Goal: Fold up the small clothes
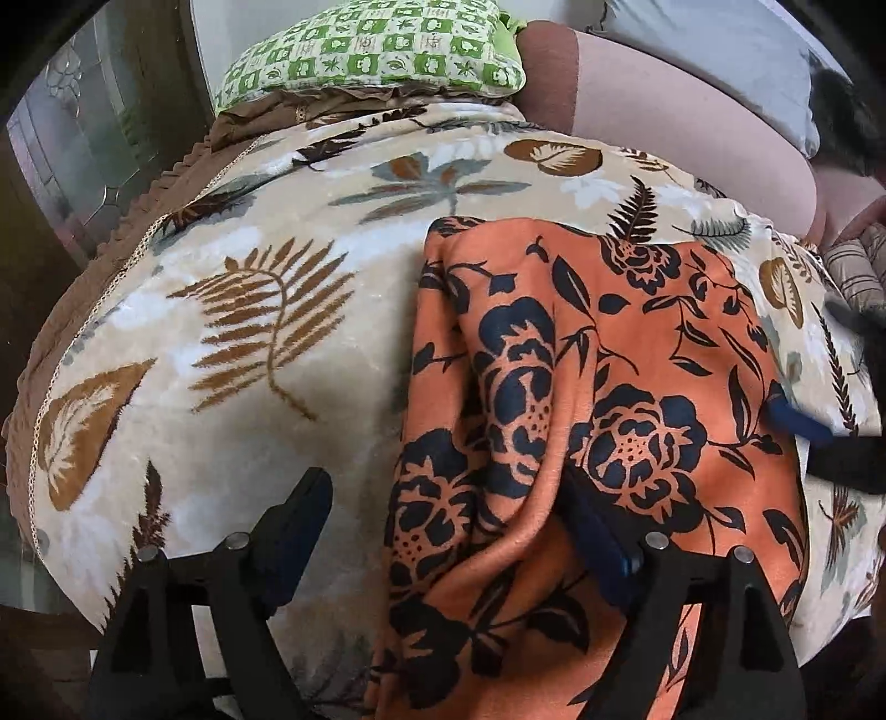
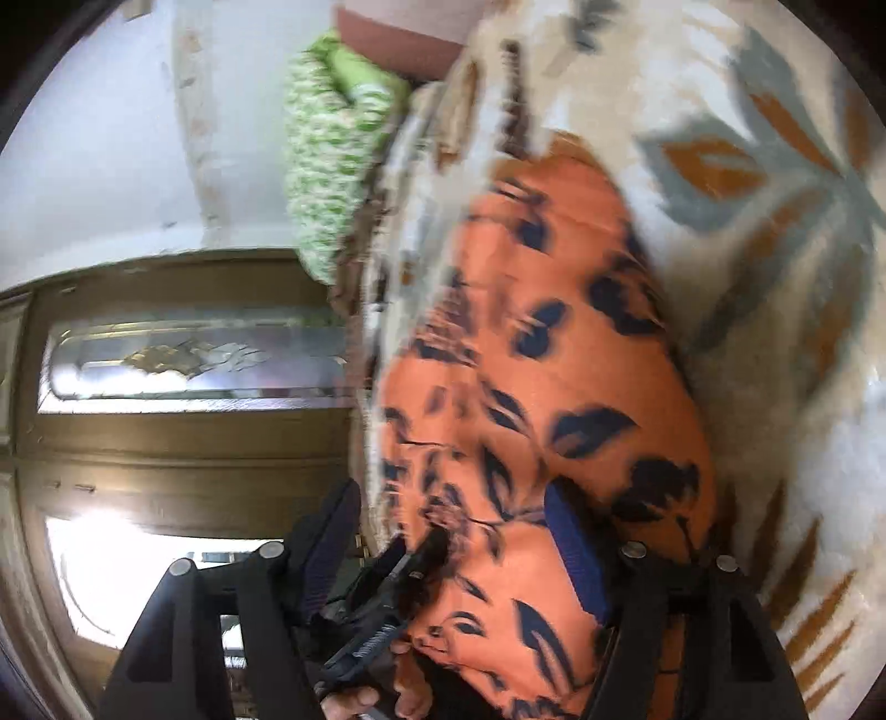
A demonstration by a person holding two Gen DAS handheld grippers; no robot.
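Lying between both released tongs (image 1: pixel 443 526), orange floral garment (image 1: pixel 637 387), leaf-print blanket (image 1: pixel 249 332) beneath.

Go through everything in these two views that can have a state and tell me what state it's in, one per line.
Orange floral cloth: lying on the blanket, partly folded, a raised crease down its left side.
Leaf-print blanket: spread flat.
Green checked pillow: resting at the blanket's far end.
Left gripper: open, not clamping the cloth.
Right gripper: open, cloth between its fingers.
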